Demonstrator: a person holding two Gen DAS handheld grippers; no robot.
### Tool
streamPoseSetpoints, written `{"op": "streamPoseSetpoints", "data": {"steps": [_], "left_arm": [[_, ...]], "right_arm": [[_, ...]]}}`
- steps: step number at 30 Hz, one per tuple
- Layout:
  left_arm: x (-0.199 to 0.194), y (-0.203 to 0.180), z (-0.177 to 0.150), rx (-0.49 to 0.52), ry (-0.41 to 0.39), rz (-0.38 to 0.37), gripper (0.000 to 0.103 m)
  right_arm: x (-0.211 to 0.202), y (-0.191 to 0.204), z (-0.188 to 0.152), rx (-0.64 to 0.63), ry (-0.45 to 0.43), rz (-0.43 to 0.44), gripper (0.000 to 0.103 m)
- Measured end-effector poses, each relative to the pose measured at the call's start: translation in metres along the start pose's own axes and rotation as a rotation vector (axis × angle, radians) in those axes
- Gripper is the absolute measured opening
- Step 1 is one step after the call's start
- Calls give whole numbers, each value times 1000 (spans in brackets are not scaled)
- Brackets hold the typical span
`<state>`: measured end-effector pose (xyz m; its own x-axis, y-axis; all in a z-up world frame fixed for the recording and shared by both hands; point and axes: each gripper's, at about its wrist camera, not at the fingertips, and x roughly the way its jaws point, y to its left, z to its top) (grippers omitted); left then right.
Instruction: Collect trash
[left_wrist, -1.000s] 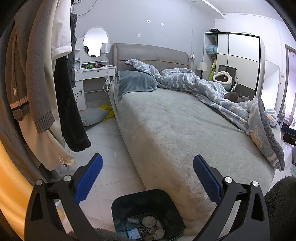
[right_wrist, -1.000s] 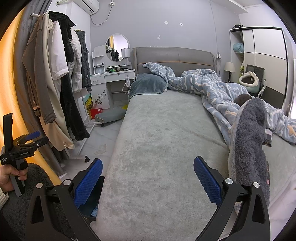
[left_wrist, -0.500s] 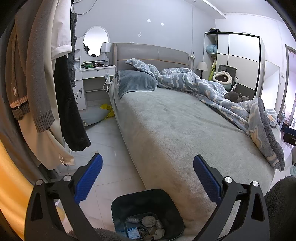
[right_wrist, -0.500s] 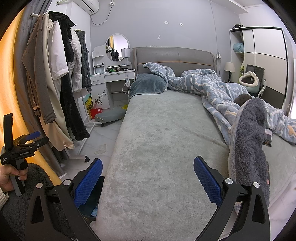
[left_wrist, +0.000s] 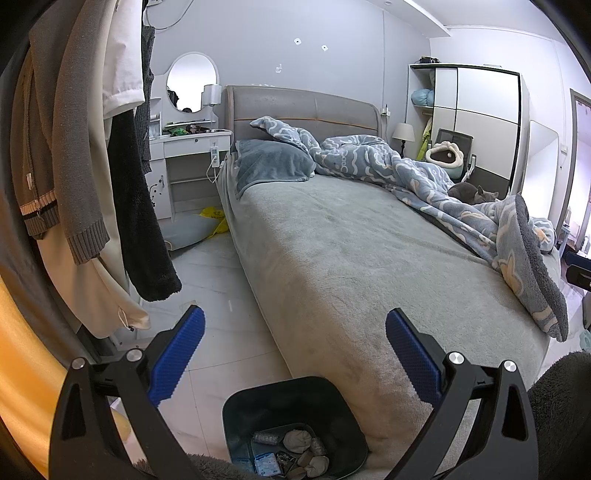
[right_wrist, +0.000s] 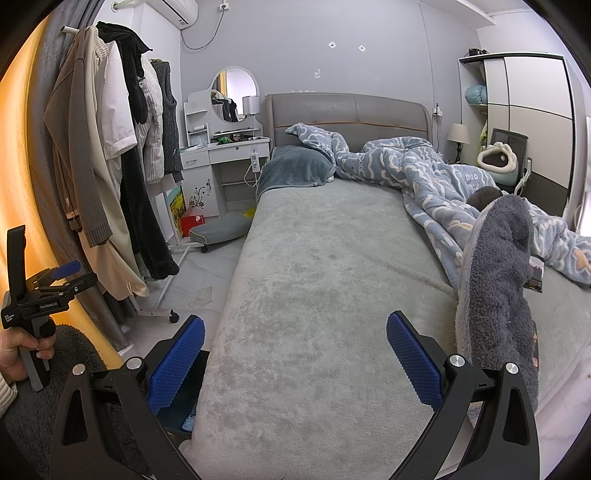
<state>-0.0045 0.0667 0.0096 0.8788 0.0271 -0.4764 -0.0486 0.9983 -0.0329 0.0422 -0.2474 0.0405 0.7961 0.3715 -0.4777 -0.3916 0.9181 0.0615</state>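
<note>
With my left gripper and right gripper both wide open and empty, I scan beyond the half-filled bin for more trash.

White lettering is printed on the black body of the left gripper, seen far left of the right jaws; it is too small to read. No other legible text is present.
</note>
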Motion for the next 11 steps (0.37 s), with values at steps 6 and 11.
{"op": "streamPoseSetpoints", "data": {"steps": [6, 11], "left_arm": [[1, 1, -2, -5, 4, 2, 100], [1, 1, -1, -6, 4, 2, 100]], "right_arm": [[0, 0, 0, 0, 0, 0, 100], [-1, 0, 0, 2, -1, 0, 100]]}}
